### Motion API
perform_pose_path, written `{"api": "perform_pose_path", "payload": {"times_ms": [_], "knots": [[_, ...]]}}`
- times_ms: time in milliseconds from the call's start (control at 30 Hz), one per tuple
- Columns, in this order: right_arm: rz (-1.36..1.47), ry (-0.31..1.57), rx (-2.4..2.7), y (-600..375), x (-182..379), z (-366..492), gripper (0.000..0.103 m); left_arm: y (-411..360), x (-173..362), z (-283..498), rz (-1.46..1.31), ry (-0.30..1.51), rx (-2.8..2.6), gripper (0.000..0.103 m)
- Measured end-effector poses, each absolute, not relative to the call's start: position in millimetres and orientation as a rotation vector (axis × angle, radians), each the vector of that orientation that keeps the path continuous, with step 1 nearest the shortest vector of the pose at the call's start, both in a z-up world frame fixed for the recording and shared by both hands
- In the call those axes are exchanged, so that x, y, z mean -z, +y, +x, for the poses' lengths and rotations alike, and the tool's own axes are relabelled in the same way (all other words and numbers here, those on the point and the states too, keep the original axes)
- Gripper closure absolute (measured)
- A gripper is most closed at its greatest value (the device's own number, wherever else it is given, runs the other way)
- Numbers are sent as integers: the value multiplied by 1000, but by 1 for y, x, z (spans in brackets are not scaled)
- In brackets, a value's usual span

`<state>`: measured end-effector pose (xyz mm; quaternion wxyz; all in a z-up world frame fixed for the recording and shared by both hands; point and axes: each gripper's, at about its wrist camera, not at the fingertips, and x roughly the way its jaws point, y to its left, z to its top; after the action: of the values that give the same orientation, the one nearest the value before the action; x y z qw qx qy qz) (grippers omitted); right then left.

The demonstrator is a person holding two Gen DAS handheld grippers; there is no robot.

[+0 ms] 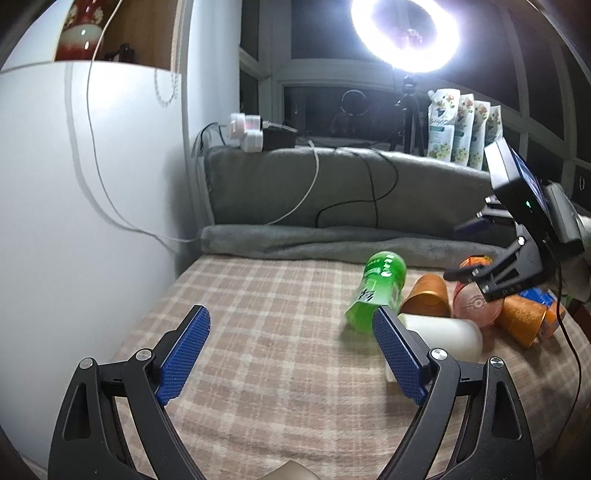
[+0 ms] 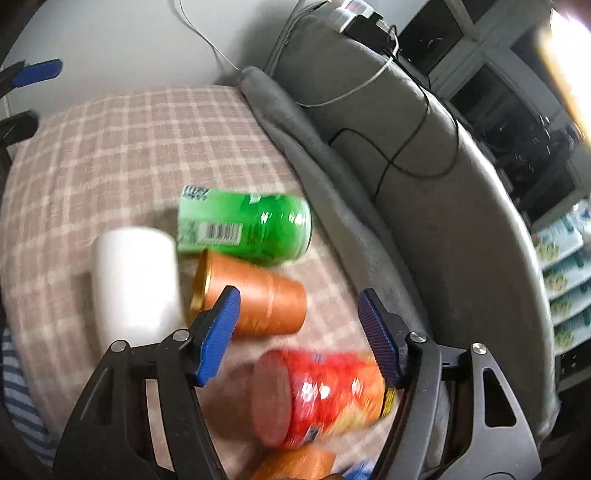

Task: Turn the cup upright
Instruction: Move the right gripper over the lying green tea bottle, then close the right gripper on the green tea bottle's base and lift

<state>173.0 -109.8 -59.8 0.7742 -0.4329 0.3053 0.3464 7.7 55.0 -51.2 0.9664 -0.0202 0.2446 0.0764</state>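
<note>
An orange plastic cup (image 2: 255, 291) lies on its side on the checked cloth (image 2: 122, 147), its gold-rimmed mouth to the left; it also shows in the left wrist view (image 1: 428, 295). A second orange cup (image 1: 521, 319) lies further right, partly seen in the right wrist view (image 2: 295, 463). A white cup (image 2: 135, 284) lies on its side beside them and shows in the left wrist view (image 1: 443, 336). My right gripper (image 2: 299, 301) is open, hovering above the first orange cup and a red can (image 2: 332, 395). My left gripper (image 1: 291, 325) is open and empty over the cloth.
A green can (image 2: 247, 229) lies on its side behind the cups. A grey padded bolster (image 1: 332, 192) with cables runs along the back. A white wall (image 1: 92, 184) stands at left. A ring light (image 1: 406, 33) shines behind.
</note>
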Motion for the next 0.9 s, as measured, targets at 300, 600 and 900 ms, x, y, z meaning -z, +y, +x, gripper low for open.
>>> {"api": "perform_pose_path", "payload": {"times_ms": [300, 600, 900], "knots": [[-1172, 679, -873, -56, 72, 193, 34, 78, 63, 9, -73, 536, -195, 13], [-1443, 686, -988, -17, 103, 189, 34, 104, 66, 15, -135, 555, -232, 13], [-1501, 627, -1030, 5, 97, 191, 34, 115, 72, 22, -161, 576, -243, 13]]}}
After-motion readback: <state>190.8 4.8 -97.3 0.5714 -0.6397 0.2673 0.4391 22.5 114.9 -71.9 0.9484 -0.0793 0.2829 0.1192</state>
